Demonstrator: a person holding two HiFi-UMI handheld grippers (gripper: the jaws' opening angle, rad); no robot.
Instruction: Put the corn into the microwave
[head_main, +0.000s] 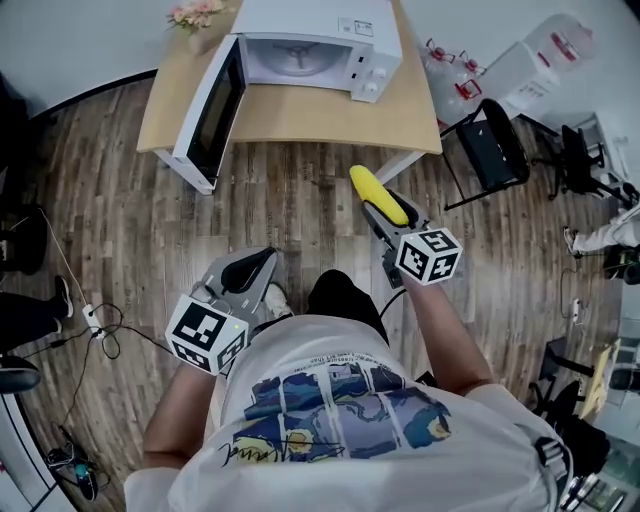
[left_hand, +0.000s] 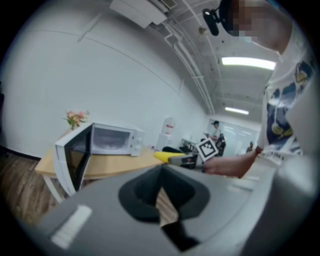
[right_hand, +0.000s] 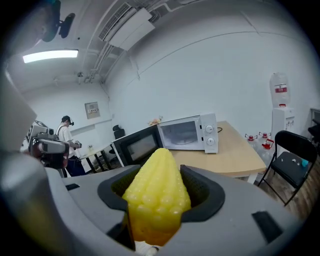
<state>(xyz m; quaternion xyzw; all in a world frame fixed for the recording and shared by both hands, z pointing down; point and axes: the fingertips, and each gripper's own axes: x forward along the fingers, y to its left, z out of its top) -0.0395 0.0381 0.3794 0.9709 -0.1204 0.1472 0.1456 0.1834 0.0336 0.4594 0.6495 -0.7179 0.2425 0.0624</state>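
Note:
A yellow corn cob (head_main: 377, 194) sticks out forward from my right gripper (head_main: 386, 216), which is shut on it, held in the air a little short of the table's front edge. In the right gripper view the corn (right_hand: 157, 198) fills the space between the jaws. The white microwave (head_main: 312, 40) stands on the wooden table (head_main: 300, 115) with its door (head_main: 211, 112) swung wide open to the left; its cavity faces me. My left gripper (head_main: 250, 270) hangs low by my left side, shut and holding nothing. The microwave (left_hand: 113, 140) shows in the left gripper view too.
A black folding chair (head_main: 493, 148) stands right of the table, with water jugs (head_main: 449, 68) behind it. Pink flowers (head_main: 196, 14) sit at the table's back left corner. Cables (head_main: 100, 326) lie on the wooden floor at left. A person (right_hand: 65, 135) stands far off.

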